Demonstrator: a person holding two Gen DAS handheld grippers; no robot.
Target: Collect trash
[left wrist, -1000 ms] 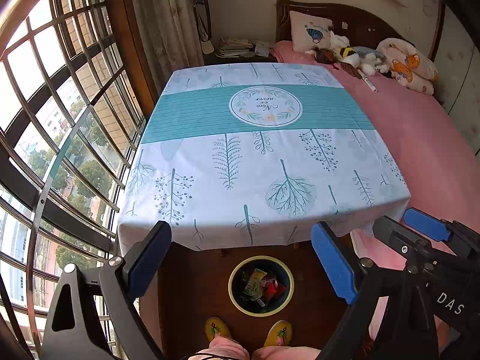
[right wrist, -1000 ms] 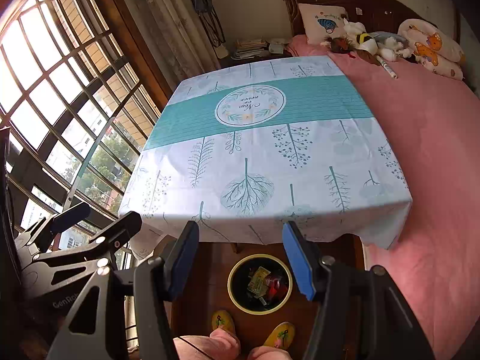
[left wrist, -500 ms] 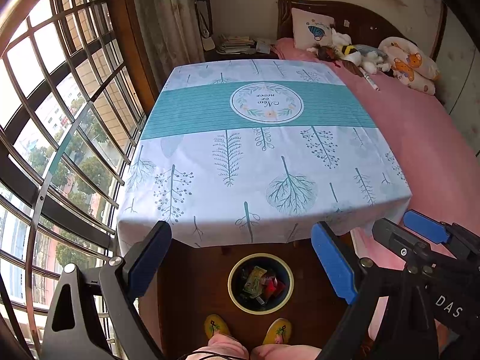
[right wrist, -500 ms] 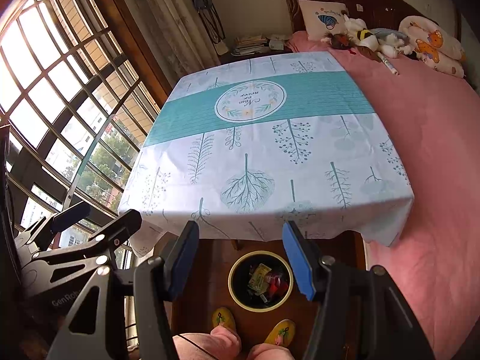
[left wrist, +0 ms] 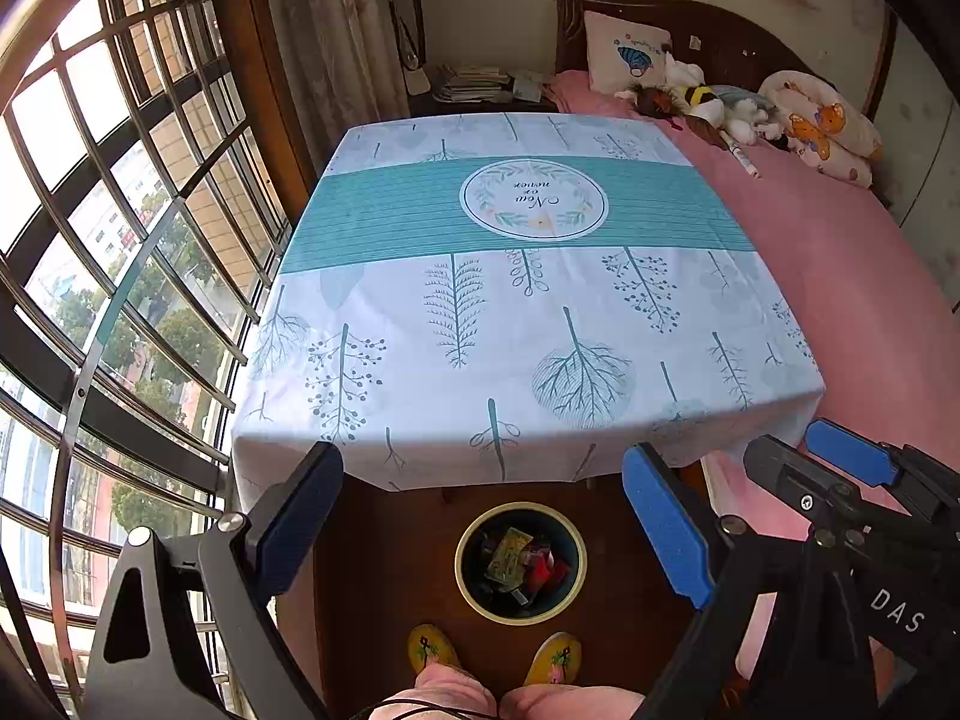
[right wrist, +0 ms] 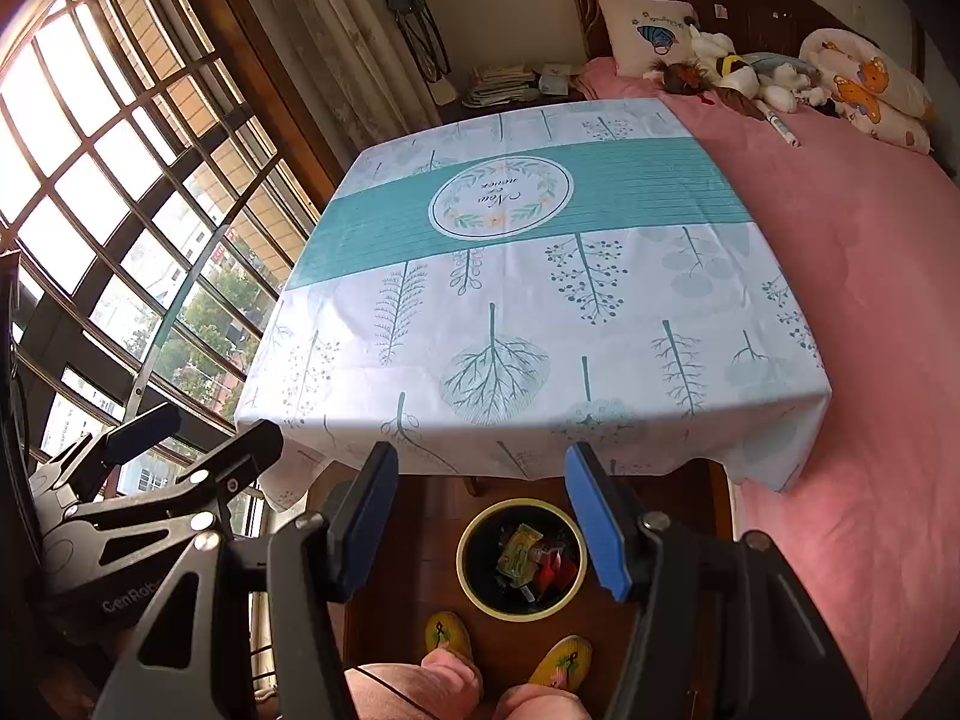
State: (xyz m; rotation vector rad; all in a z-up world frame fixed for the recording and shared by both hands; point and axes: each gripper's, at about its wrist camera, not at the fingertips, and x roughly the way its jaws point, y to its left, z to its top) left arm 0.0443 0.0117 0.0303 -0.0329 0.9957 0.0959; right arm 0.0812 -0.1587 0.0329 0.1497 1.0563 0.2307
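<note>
A round bin [left wrist: 462, 576] [right wrist: 465, 570] with a yellow rim stands on the wooden floor below the table's near edge, with wrappers [left wrist: 510, 549] [right wrist: 519, 546] inside, yellow and red among them. My left gripper [left wrist: 483, 504] hangs open high above the bin, nothing between its blue pads. My right gripper [right wrist: 480, 510] is open too, also above the bin and holding nothing. In the left wrist view the right gripper [left wrist: 852, 480] shows at the right edge. The left gripper [right wrist: 150, 462] appears at the left of the right wrist view.
A table under a white and teal tablecloth [left wrist: 510, 300] [right wrist: 540, 300] fills the middle. A pink bed [left wrist: 870, 276] with pillows and soft toys lies to the right, a barred window [left wrist: 120, 240] to the left. The person's yellow slippers [left wrist: 555, 657] stand by the bin.
</note>
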